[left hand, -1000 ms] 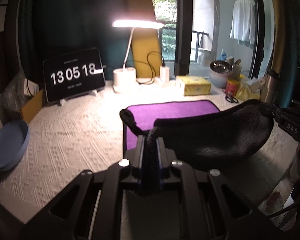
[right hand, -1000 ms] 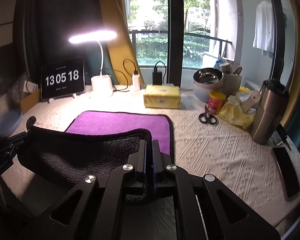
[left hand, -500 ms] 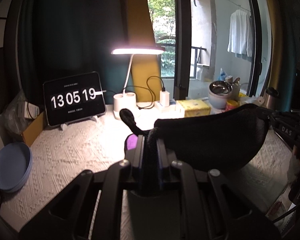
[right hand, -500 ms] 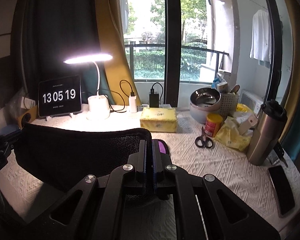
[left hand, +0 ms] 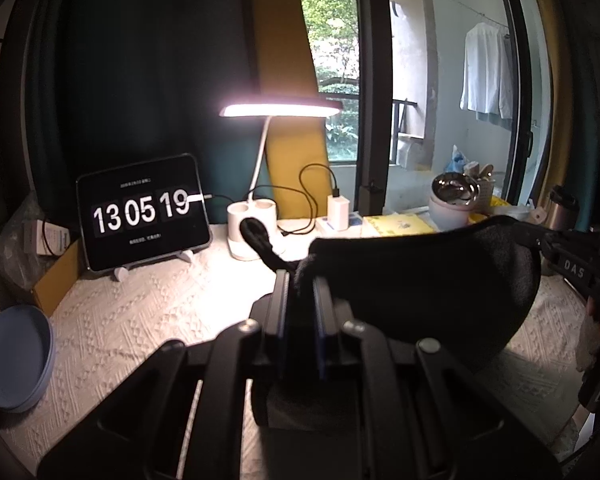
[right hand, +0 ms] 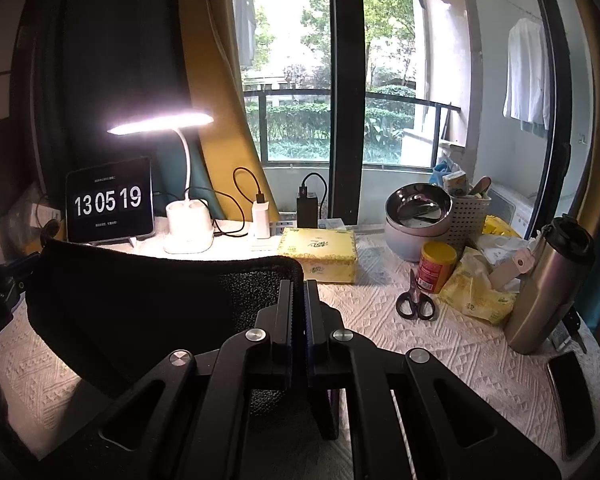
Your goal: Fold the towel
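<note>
The towel [left hand: 428, 280] hangs lifted above the table, its dark underside facing both cameras; its purple face is hidden. My left gripper [left hand: 300, 280] is shut on the towel's left corner. My right gripper [right hand: 298, 284] is shut on the towel's [right hand: 140, 296] right corner. The towel's top edge stretches between the two grippers and sags in the middle. The right gripper shows at the right edge of the left wrist view [left hand: 576, 268].
The table [right hand: 440, 348] has a white textured cloth. At the back stand a tablet clock [right hand: 109, 201], a lit desk lamp [right hand: 188, 224] and a yellow tissue box [right hand: 320, 254]. Scissors [right hand: 414, 300], a can, a steel flask [right hand: 548, 288] and a phone lie right. A blue plate [left hand: 14, 360] sits left.
Both grippers have lifted the towel's near edge higher. The purple face seen on the table a second ago is now hidden behind the raised dark side.
</note>
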A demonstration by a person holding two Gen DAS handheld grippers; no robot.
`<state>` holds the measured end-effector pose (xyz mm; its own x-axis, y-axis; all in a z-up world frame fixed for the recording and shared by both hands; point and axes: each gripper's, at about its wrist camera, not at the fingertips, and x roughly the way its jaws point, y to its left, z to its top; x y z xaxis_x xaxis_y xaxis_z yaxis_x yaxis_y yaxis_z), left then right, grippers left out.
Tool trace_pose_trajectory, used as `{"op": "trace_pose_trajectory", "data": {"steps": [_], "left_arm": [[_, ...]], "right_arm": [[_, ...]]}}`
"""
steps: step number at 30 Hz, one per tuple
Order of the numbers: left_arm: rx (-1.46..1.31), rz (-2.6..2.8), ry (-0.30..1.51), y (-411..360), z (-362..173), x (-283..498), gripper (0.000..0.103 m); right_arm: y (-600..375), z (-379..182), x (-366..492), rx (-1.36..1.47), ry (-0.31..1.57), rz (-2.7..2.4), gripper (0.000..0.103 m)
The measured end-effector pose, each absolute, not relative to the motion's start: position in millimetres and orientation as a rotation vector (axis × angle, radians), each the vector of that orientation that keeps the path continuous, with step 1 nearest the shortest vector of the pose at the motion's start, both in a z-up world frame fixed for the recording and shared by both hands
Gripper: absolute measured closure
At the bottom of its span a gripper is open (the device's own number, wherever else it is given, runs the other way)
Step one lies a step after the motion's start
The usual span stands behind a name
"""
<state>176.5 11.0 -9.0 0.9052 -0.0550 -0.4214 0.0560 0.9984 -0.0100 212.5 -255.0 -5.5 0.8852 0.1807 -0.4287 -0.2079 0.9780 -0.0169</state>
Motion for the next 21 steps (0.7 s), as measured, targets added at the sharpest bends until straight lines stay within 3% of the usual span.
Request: {"op": "trace_pose_trajectory", "data": {"steps": [21], "left_arm": [[0.010,-0.035,0.593,8.3,-69.6,275.7,0.091]], "right_arm": [[-253.0,-67.6,322.5,-0.050,0.623,0.207,0.098]]}}
